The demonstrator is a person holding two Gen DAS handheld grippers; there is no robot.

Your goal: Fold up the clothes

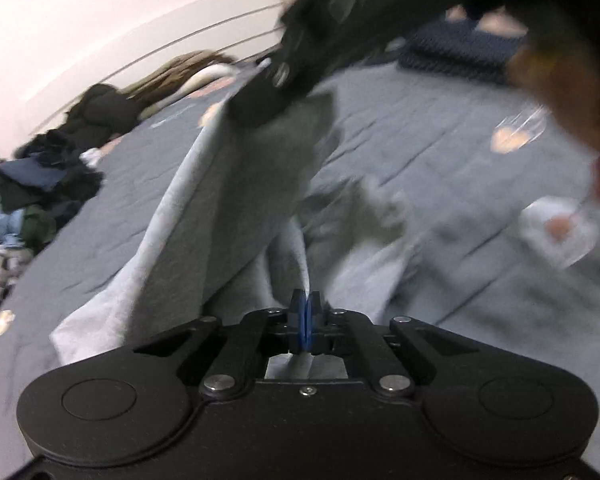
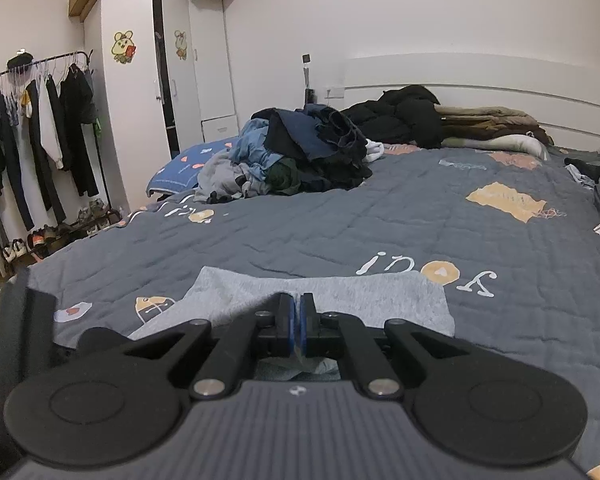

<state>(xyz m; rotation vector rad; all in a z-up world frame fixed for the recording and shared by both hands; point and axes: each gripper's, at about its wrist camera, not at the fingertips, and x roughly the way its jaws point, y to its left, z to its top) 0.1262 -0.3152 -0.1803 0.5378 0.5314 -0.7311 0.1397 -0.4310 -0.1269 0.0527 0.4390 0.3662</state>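
grey garment (image 2: pixel 320 292) lies on the near part of the bed (image 2: pixel 340 224), on a dark grey quilt with cartoon prints and white lettering. in the right wrist view its far edge lies flat across the quilt, just beyond the fingertips. at far left in that view a clothes rail (image 2: pixel 36 64) holds dark hanging clothes, with shoes (image 2: pixel 40 240) on the floor below. right of it stands a white wardrobe (image 2: pixel 140 80) with two stickers on its doors and cardboard boxes on top. further right, a pile of unfolded clothes (image 2: pixel 300 152) sits at the far side of the bed, and dark and brown bedding lies along the white headboard (image 2: pixel 480 80).

the right hand-held gripper (image 2: pixel 296 320) has its blue pads pressed together on a bit of the grey cloth, which shows bunched under the jaws.

in the left wrist view, which is blurred, the left hand-held gripper (image 1: pixel 307 312) is likewise pressed together, pinching a fold of the grey garment (image 1: pixel 228 200) that rises up and away to the right hand-held gripper (image 1: pixel 260 104), seen clamped on the cloth's upper edge. a hand (image 1: pixel 560 92) shows at the upper right.
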